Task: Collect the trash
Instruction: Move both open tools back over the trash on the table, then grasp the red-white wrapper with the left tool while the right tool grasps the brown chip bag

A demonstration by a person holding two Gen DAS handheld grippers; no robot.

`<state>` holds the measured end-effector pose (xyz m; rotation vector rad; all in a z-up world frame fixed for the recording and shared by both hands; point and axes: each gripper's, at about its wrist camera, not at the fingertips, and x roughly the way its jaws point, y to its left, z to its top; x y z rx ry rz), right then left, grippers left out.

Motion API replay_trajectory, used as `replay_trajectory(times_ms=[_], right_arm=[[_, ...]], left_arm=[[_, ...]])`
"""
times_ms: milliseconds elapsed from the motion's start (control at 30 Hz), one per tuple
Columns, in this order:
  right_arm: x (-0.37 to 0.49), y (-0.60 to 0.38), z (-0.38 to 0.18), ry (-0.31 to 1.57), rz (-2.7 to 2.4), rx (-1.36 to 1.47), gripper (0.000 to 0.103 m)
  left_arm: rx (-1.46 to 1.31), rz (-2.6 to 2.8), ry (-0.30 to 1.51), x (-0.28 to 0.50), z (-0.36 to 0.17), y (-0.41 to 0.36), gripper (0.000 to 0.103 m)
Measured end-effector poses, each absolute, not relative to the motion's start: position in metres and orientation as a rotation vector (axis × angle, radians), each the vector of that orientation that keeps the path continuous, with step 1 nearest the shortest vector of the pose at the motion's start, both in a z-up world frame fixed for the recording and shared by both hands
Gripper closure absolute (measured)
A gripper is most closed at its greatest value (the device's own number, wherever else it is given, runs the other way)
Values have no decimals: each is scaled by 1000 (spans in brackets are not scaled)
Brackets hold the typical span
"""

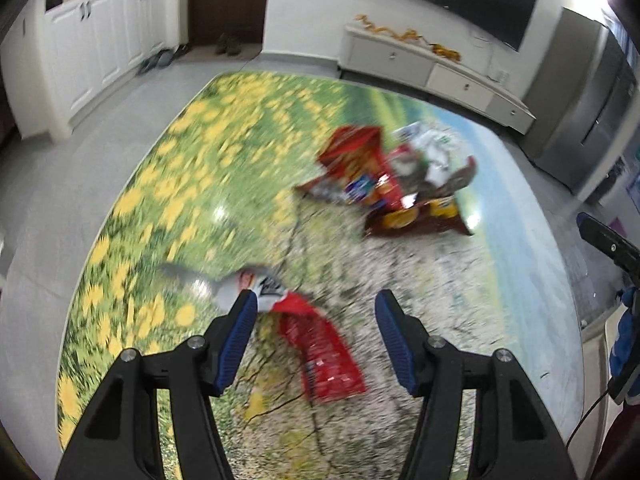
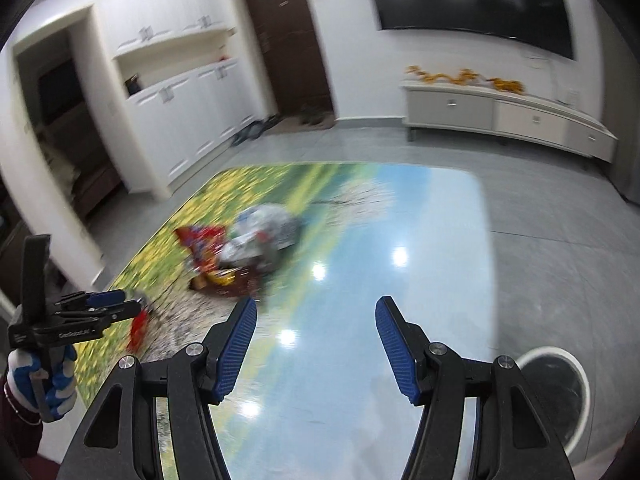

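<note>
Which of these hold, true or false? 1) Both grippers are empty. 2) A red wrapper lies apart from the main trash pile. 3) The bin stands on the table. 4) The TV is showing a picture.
1) True. The left gripper and right gripper are open with nothing between the jaws.
2) True. The red wrapper lies nearer the left gripper than the trash pile.
3) False. The bin stands on the floor beside the table.
4) False. The TV is dark and only reflects ceiling lights.
</note>
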<state>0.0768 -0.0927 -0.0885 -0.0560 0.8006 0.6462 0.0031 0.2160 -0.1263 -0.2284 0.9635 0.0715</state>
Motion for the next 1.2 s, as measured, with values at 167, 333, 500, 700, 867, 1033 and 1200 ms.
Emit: replay_trajectory(times_ms=[167, 333, 500, 700, 867, 1033, 1200], right_arm=[[82, -39, -101, 822, 758, -152, 43], [88, 10, -113, 840, 844, -236, 43], [96, 45, -128, 863, 896, -315, 43], [113, 65, -148, 914, 911, -364, 43], [122, 61, -163, 976, 894, -403, 44], [119, 49, -170, 986, 889, -405, 62], [111, 35, -166, 969, 899, -367, 74]], left_arm=[[-256, 76, 980, 2, -135, 217, 44], [-263, 80, 980, 7, -140, 219, 44], [-264, 83, 981, 12, -147, 225, 44], [-251, 76, 974, 15, -150, 227, 44], [-245, 67, 969, 19, -150, 226, 44], [-236, 51, 959, 21, -151, 221, 49], [-228, 27, 956, 22, -151, 216, 79]])
